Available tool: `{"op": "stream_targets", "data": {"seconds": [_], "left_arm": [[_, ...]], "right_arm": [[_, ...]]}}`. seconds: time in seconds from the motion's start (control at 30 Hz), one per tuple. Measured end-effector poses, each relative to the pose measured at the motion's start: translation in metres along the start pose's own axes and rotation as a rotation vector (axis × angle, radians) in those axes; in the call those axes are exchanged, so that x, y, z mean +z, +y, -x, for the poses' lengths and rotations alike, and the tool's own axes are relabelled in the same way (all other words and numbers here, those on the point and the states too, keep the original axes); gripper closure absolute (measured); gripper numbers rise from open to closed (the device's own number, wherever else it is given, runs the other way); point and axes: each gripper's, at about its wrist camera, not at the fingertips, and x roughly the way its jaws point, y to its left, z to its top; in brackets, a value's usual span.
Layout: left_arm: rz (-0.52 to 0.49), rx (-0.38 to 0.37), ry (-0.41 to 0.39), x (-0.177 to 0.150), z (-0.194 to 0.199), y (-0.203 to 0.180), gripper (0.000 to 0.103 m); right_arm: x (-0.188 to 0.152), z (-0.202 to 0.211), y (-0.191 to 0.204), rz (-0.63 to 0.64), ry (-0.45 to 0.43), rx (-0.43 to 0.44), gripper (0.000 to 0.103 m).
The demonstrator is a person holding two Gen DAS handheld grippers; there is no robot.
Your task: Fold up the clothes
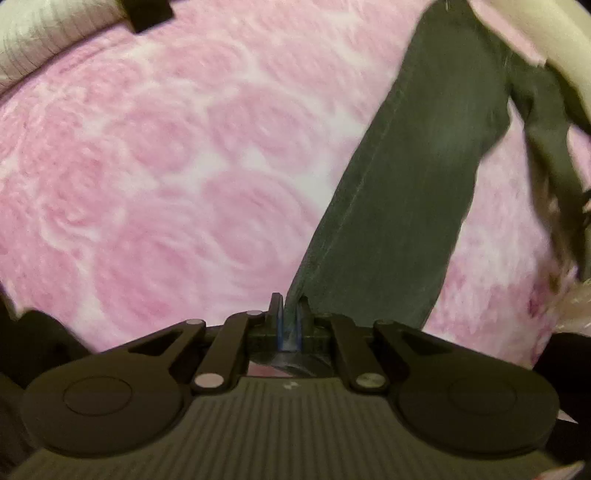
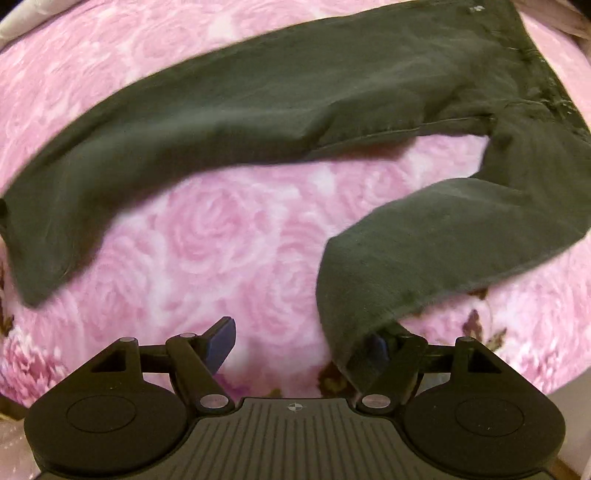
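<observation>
So the dark green trousers [image 2: 258, 110] were spread out on a pink rose-print blanket [image 2: 229, 236], not folded at all. In the right wrist view one leg ran in a long band from the far right, where the waist end was, across to the left edge, and the other leg doubled back from the right side down toward the camera.

The left gripper [image 1: 290, 314] had its jaws pinched nearly together on the hem end of one trouser leg, the cloth squeezed in the thin gap between the blue pads. From there the leg [image 1: 406, 184] stretched up and away to the far right of that view, looking fairly taut. The whole left view was smeared with blur. A whitish ribbed fabric [image 1: 37, 44] showed at the far left corner past the blanket, with a small black block [image 1: 149, 14] beside it; couldn't tell what that was.

The right gripper [image 2: 301, 345] was spread wide. Its left finger [image 2: 221, 341] stood over bare blanket, and the hem of the near leg [image 2: 388, 280] draped over the right finger, mostly hiding it. The pads weren't pressing on anything, so nothing was gripped on that side.
</observation>
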Motion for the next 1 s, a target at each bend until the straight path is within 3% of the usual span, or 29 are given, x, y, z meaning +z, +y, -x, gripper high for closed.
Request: {"op": "stream_targets", "data": {"seconds": [0.1,0.3,0.37,0.6,0.77,0.83,1.0], "left_arm": [[-0.061,0.041,-0.004,0.018,0.009,0.032,0.099],[-0.203,0.107,0.076,0.035,-0.012,0.039,0.099],[-0.184,0.115,0.085,0.036,-0.014,0.042,0.099],[-0.14,0.167,0.116,0.046,-0.021,0.049,0.098],[-0.183,0.232,0.175,0.048,-0.035,0.03,0.098],[-0.19,0.269,0.173,0.049,-0.034,0.027,0.092],[-0.108,0.269,0.159,0.049,-0.018,0.033,0.089]], "right_arm": [[-0.002,0.013,0.003,-0.002,-0.037,-0.036,0.029],[0.001,0.054,-0.001,-0.009,-0.167,-0.071,0.029],[0.002,0.058,-0.006,-0.012,-0.191,-0.05,0.029],[-0.014,0.034,-0.037,-0.106,-0.147,0.061,0.029],[-0.036,0.034,-0.079,-0.247,-0.14,0.084,0.029],[-0.041,0.035,-0.096,-0.301,-0.142,0.084,0.029],[-0.05,0.04,-0.121,-0.413,-0.153,0.099,0.029]]}}
